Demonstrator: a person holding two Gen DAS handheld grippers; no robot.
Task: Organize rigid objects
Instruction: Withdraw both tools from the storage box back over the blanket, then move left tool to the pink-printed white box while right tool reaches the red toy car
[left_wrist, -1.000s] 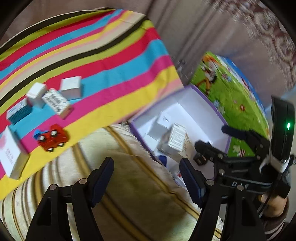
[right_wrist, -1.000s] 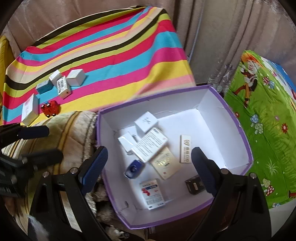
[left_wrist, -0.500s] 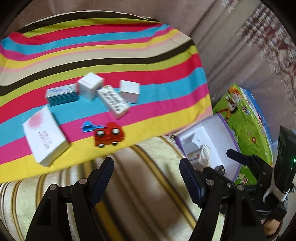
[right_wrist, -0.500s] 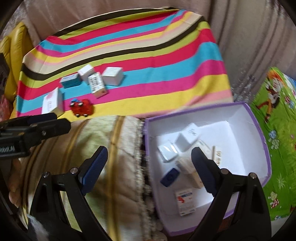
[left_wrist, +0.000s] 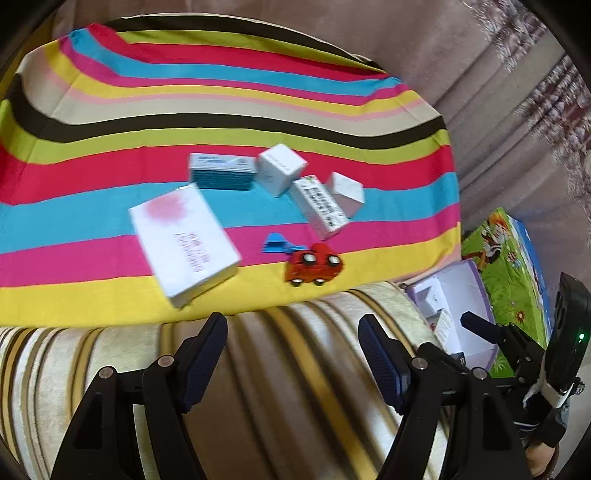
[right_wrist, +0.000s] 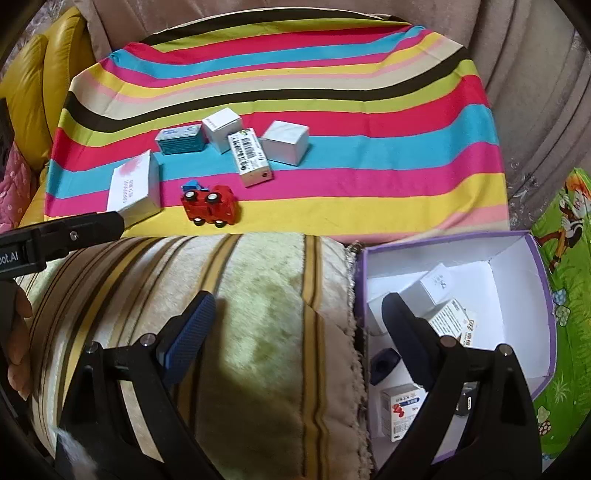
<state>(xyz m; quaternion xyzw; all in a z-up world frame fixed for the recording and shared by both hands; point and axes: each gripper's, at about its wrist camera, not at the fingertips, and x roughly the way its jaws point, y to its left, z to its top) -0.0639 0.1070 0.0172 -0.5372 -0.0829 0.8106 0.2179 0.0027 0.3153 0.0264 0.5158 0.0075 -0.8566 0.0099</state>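
boxes (right_wrist: 284, 142) on striped cloth (right_wrist: 332, 92), both grippers empty

Cloth (right_wrist: 332, 92) multicolour striped; toy car (right_wrist: 209, 205) red; storage box (right_wrist: 541, 295) purple outside, white inside; small box (right_wrist: 181, 139) teal.

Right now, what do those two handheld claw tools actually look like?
Both are black plastic frames with silver rivets, ending in two fingers with ribbed dark-blue pads. The left gripper and right gripper match. The left's side bears white lettering; the right's body carries a black block with a green light and white tape.
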